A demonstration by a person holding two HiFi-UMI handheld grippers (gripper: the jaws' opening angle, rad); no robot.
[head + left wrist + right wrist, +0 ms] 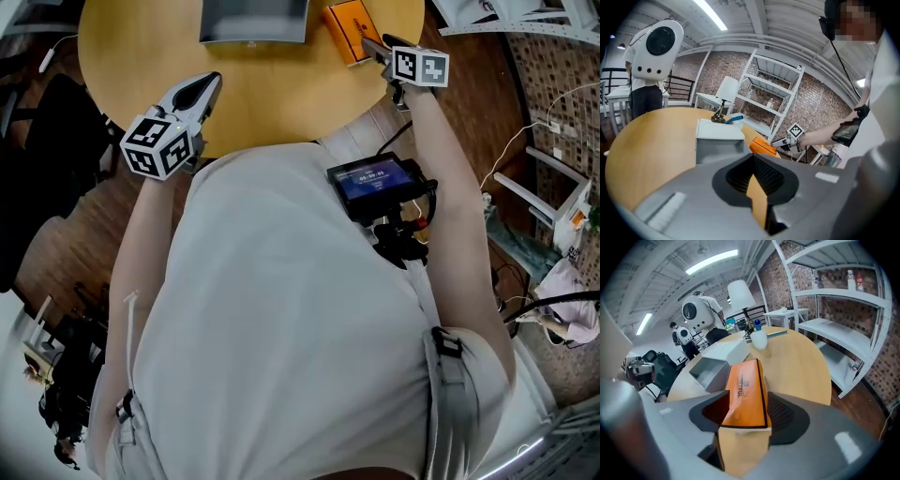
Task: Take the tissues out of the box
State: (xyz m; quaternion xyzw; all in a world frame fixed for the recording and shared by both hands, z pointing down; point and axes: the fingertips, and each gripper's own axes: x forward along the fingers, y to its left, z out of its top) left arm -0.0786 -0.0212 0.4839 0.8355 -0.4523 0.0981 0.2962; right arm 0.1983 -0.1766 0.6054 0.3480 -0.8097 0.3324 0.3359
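Observation:
An orange tissue pack point(349, 28) point(745, 392) lies on the round wooden table point(141, 47), just right of an open grey box point(253, 21) point(710, 371). My right gripper point(375, 49) point(743, 398) reaches over the table's right edge. Its jaws straddle the near end of the pack, with a dark gap on the left side, so it is open. My left gripper point(208, 84) point(752, 157) hovers over the near left of the table, fingertips together and nothing in them. It faces the grey box point(719, 140) and the orange pack point(761, 145).
A white cup point(759, 339) and a lamp point(740, 294) stand at the table's far side. White metal shelves point(843, 329) rise on the right, and a white robot point(654, 47) stands beyond the table. A black chair point(37, 141) sits at the left.

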